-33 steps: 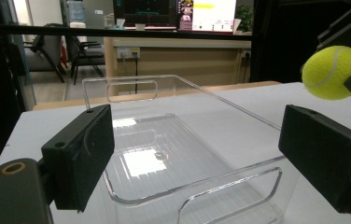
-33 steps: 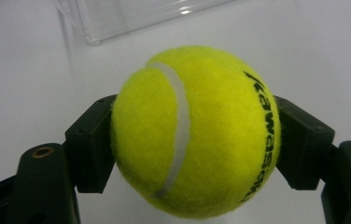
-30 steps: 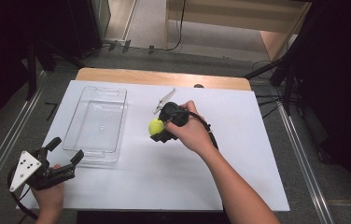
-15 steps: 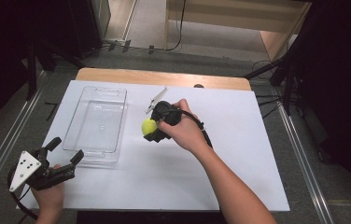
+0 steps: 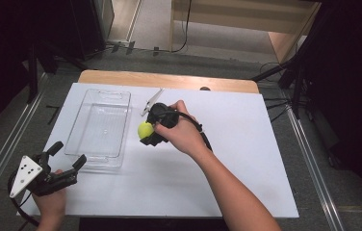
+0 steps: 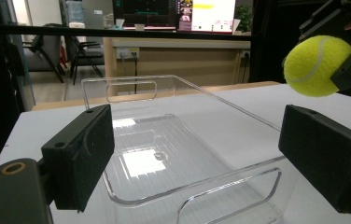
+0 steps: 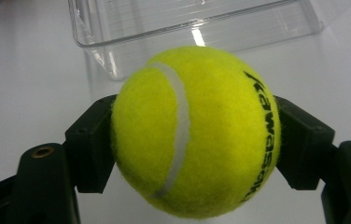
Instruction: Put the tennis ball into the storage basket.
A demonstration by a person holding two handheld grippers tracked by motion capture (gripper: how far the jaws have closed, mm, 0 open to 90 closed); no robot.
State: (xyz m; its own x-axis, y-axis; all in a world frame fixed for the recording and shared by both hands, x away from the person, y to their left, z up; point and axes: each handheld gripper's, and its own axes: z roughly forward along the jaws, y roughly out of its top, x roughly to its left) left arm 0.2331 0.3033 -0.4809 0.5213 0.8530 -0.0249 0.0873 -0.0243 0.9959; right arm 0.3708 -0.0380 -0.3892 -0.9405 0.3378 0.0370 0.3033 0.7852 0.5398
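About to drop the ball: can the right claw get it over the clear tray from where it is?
Probably yes. The right claw is shut on the tennis ball just beside the clear tray, whose open top looks empty. The left claw sits open at the tray's near end, off the path.

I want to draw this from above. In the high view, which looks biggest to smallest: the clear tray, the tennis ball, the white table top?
1. White table top
2. Clear tray
3. Tennis ball, far smaller, gripped in the right tool.
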